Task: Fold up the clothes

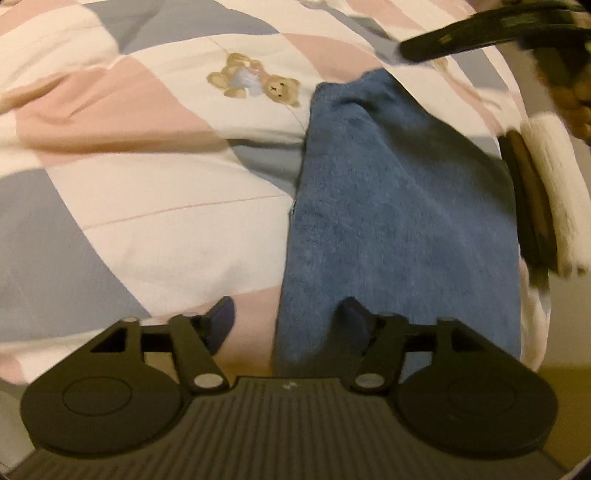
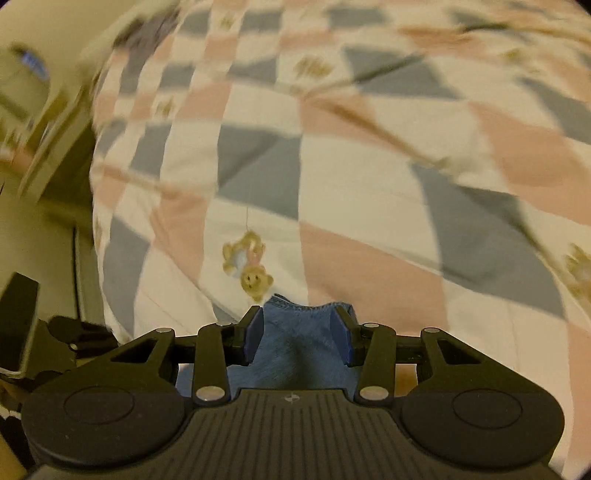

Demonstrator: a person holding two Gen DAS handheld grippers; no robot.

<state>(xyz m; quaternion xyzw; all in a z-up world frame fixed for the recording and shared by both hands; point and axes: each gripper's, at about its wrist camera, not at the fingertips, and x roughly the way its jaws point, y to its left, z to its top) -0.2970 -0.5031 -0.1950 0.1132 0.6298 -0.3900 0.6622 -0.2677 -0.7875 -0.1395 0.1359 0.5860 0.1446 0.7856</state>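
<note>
A blue towel (image 1: 402,206) lies lengthwise on a checked quilt (image 1: 147,206) printed with teddy bears. My left gripper (image 1: 288,317) is open low over the towel's near end. Its right finger (image 1: 354,314) is above the blue cloth and its left finger (image 1: 221,314) is above the quilt, so the towel's left edge runs between them. My right gripper (image 1: 480,33) shows blurred at the towel's far end. In the right wrist view, the right gripper (image 2: 299,330) is shut on a bunched fold of the blue towel (image 2: 299,332), whose hem sticks up between the pads.
A folded cream cloth (image 1: 550,192) and a dark brown folded item (image 1: 524,199) lie just right of the towel. The quilt (image 2: 369,184) stretches far ahead in the right wrist view. Its left edge drops to a floor, with pale furniture (image 2: 40,122) beyond.
</note>
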